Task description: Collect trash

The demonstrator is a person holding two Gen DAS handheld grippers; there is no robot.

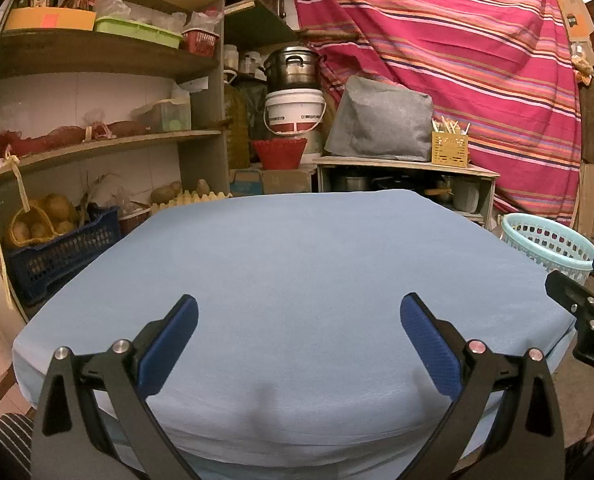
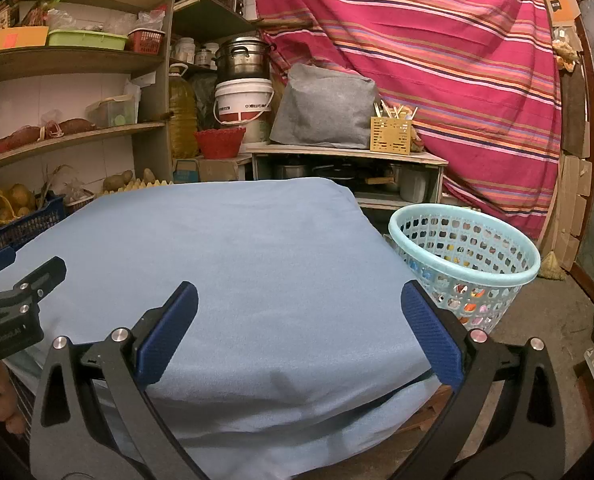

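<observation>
While both grippers hover over the near edge of a table draped in a light blue cloth, each has its jaws spread wide with nothing between them. Seen from its own camera, the left gripper points across the cloth toward cluttered shelves. The right gripper sits above the table's near right corner. A pale turquoise perforated basket stands on the floor just beside the table's right edge, with colourful scraps showing through its holes. Behind the table, a striped pink curtain hangs beside a white bucket
</observation>
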